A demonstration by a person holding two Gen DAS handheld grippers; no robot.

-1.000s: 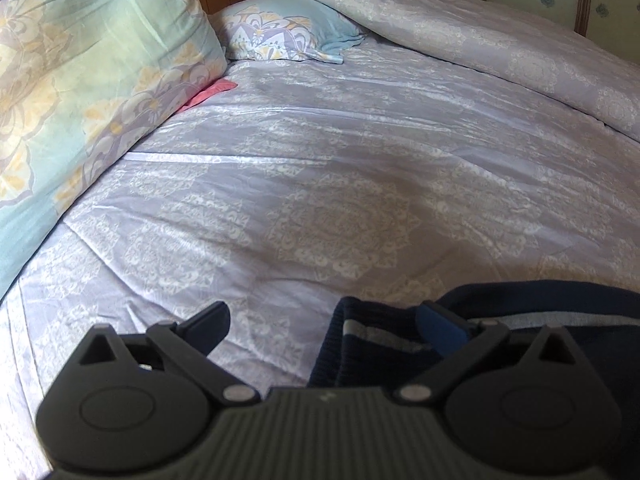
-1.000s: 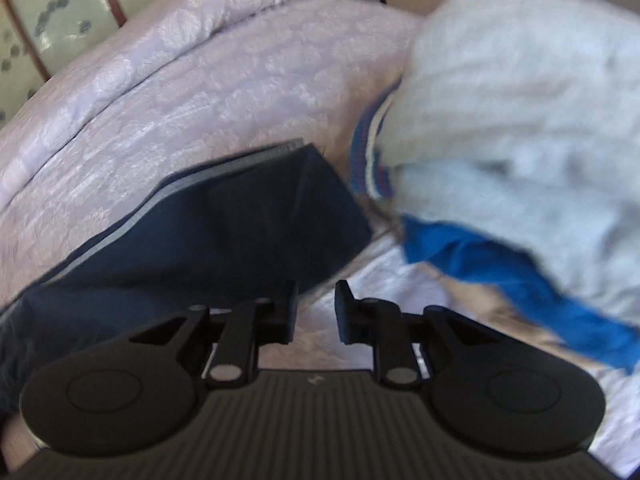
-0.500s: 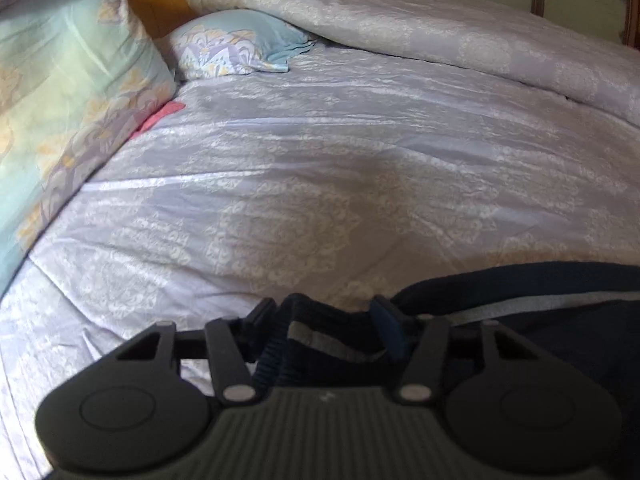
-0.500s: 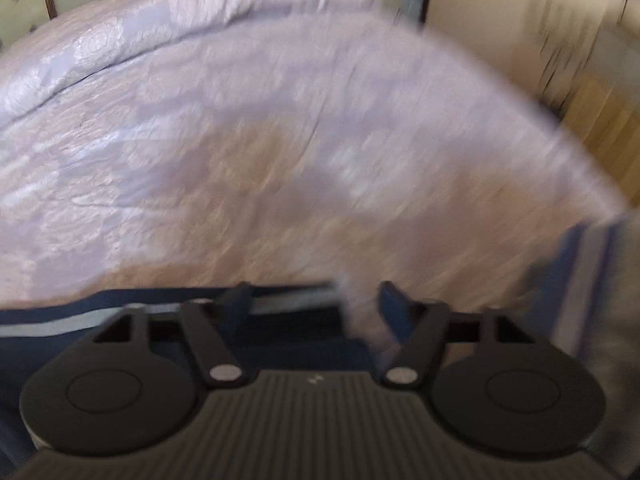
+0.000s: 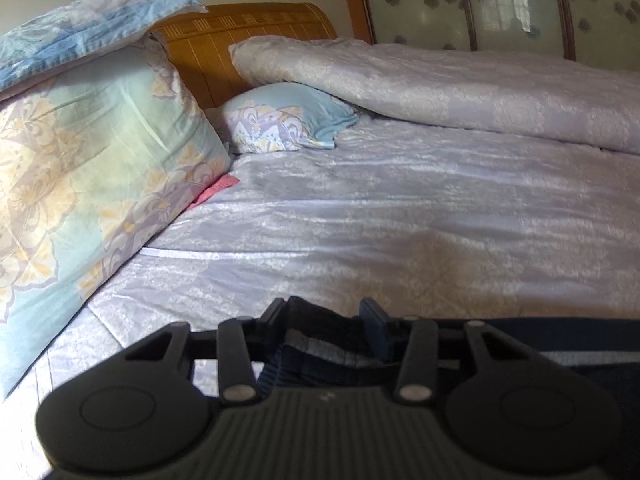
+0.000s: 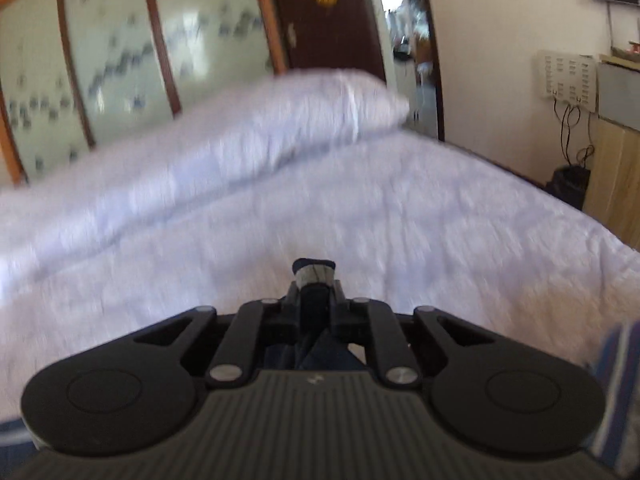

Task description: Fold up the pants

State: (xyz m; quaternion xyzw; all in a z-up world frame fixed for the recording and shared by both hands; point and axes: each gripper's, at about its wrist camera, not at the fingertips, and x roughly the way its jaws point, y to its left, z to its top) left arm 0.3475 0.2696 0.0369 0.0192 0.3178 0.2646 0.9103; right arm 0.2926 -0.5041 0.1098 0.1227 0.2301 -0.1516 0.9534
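The pants are dark navy with a grey side stripe. In the left wrist view my left gripper is shut on a bunched, ribbed end of them, just above the bed; the rest runs off to the right. In the right wrist view my right gripper is shut on another part of the pants, a navy and grey fold that sticks up between the fingers, lifted over the bed. Most of the garment is hidden under both grippers.
The lilac patterned bedspread covers the bed. Floral pillows lean at the left by the wooden headboard. A rolled duvet lies along the far side. A striped garment sits at the right edge; a door and a cabinet stand beyond.
Both grippers have closed on the pants. The right gripper has swung up and away from the clothes pile and now lifts its fold; the left has tilted up.
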